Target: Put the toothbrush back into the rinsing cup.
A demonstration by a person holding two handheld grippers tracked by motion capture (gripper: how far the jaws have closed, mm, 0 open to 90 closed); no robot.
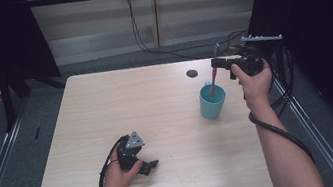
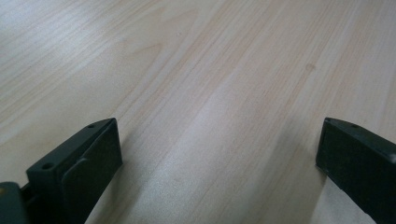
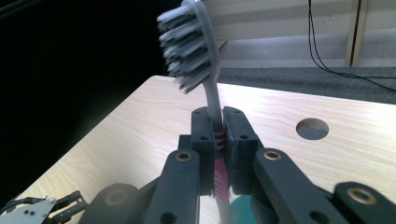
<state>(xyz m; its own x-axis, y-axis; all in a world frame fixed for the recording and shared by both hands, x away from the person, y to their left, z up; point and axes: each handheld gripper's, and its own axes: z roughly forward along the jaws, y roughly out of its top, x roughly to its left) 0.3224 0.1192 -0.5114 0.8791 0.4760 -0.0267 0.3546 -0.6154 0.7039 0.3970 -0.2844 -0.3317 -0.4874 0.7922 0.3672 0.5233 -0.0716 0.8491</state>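
The pale wooden counter (image 1: 156,105) fills the middle of the frame. Right of centre stands a teal mug (image 1: 212,100). Above it, the right gripper (image 1: 216,63) is clamped on a toothbrush (image 1: 213,77), handle end dipping into the mug. Lower left, the left gripper (image 1: 150,167) rests on the counter, jaws apart.

High view looks down on the table (image 1: 169,123) from the near side — both gripper views skim that tabletop close.

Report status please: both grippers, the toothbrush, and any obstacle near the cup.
Right gripper shut on toothbrush, handle end inside teal cup. Left gripper open, resting low over table. Nothing in the way.
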